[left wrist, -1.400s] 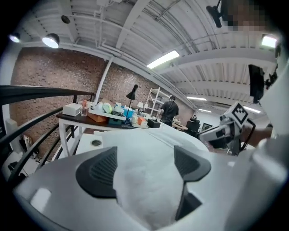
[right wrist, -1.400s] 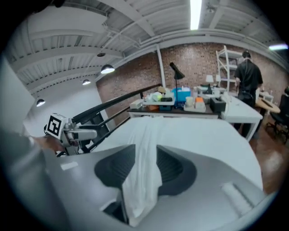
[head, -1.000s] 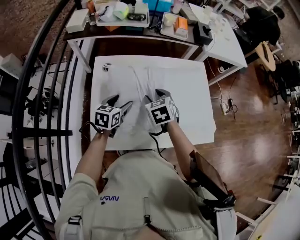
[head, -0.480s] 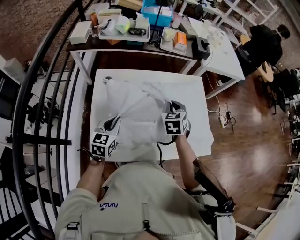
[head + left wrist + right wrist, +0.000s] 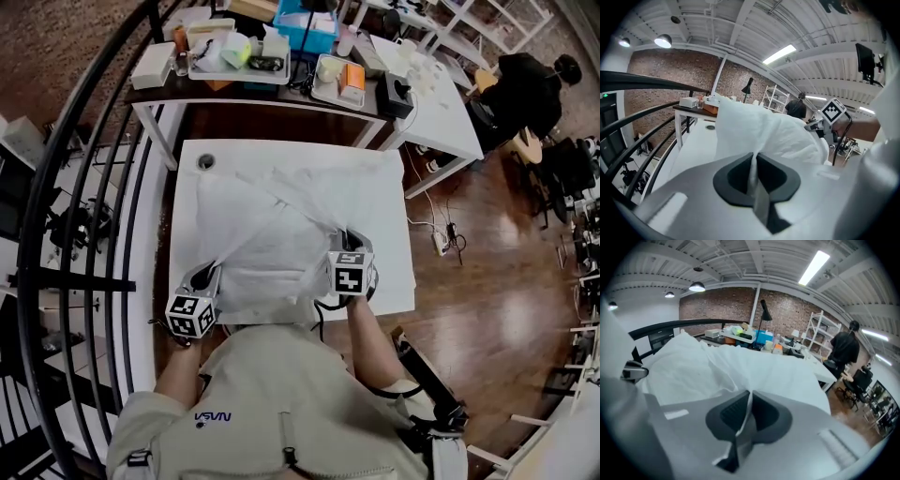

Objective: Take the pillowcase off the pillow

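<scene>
Fingers (image 5: 733,174) of the left gripper (image 5: 753,161): pressed together on a thin fold of the white fabric pillowcase (image 5: 267,239), cloth running up between the dark pads. Same on the right gripper (image 5: 747,401): fingers (image 5: 732,412) shut tight, pinching a fold of the same cloth. In the head view, left gripper (image 5: 206,274) at the near-left corner of the case, right gripper (image 5: 345,242) at the near-right edge, well apart, cloth tented and creased between them. Spread across the white square table (image 5: 389,192), near edge lifted off the top, far edge down near a small round hole (image 5: 205,161) in the tabletop. White pillow not told apart from its cover here; probably inside the bulge, can't confirm. Step in hand, as a judgement: both grips made on the near edge, peel-off only starting, nothing visibly out of the case. Next move likely calls for drawing the cloth back toward the body with both pinches kept firm, or freeing one gripper to pin the pillow. Risk: dragging the whole bundle off the near table edge instead of stripping it. Further out: dark cluttered desk (image 5: 262,89) with trays beyond the table, black curved metal railing (image 5: 35,225) at left, wooden floor (image 5: 506,272) at right, seated person (image 5: 530,80) far right.
</scene>
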`<state>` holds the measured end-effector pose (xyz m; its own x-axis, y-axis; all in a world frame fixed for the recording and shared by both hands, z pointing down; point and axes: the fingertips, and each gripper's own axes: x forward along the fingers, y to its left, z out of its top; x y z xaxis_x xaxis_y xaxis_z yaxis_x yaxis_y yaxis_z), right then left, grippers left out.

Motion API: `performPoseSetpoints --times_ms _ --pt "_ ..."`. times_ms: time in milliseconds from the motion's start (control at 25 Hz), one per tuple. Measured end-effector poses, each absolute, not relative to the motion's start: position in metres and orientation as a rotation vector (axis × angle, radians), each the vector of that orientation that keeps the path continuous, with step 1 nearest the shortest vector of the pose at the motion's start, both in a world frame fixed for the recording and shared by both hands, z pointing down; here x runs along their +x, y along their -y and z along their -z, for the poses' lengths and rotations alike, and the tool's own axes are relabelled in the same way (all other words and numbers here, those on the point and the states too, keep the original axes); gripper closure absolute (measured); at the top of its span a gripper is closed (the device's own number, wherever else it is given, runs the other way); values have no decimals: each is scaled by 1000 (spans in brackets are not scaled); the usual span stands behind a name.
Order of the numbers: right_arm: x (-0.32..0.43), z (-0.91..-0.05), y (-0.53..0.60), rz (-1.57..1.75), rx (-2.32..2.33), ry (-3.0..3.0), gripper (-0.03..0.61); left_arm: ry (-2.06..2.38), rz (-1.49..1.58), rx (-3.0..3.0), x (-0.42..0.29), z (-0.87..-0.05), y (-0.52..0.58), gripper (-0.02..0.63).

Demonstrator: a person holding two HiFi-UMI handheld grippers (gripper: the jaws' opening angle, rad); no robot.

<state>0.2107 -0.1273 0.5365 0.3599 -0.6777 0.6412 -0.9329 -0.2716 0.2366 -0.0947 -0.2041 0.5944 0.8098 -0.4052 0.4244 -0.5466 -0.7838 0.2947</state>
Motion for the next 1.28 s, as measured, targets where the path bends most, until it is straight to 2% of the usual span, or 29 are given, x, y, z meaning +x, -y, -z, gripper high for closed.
performPoseSetpoints --times_ms 240,360,440,480,640,880,1080,1200,1280 --pt "198 -528 137 -452 1979 1484 559 708 -518 2667 -73 -596 208 575" --pt "176 -513 147 -502 1947 1644 448 640 -451 2701 -64 -578 212 472" --pt "161 -501 155 -502 1904 1741 420 616 -389 2718 -62 -556 217 419" --pt "153 -494 160 -493 1882 1784 420 623 -353 2729 -63 -542 220 393" --pt "133 -468 179 -505 1838 1934 420 711 -242 2754 -69 -493 245 391" --pt "136 -453 225 -488 1842 1967 420 654 -495 2738 -24 -489 316 276" --pt "155 -455 273 -506 1815 1918 420 552 -754 2660 31 -526 350 251" --pt "161 -465 296 -541 1746 1888 419 525 -918 2561 37 -558 349 253" --pt "163 -472 306 -570 1707 1881 419 474 -953 2556 39 -573 336 350"
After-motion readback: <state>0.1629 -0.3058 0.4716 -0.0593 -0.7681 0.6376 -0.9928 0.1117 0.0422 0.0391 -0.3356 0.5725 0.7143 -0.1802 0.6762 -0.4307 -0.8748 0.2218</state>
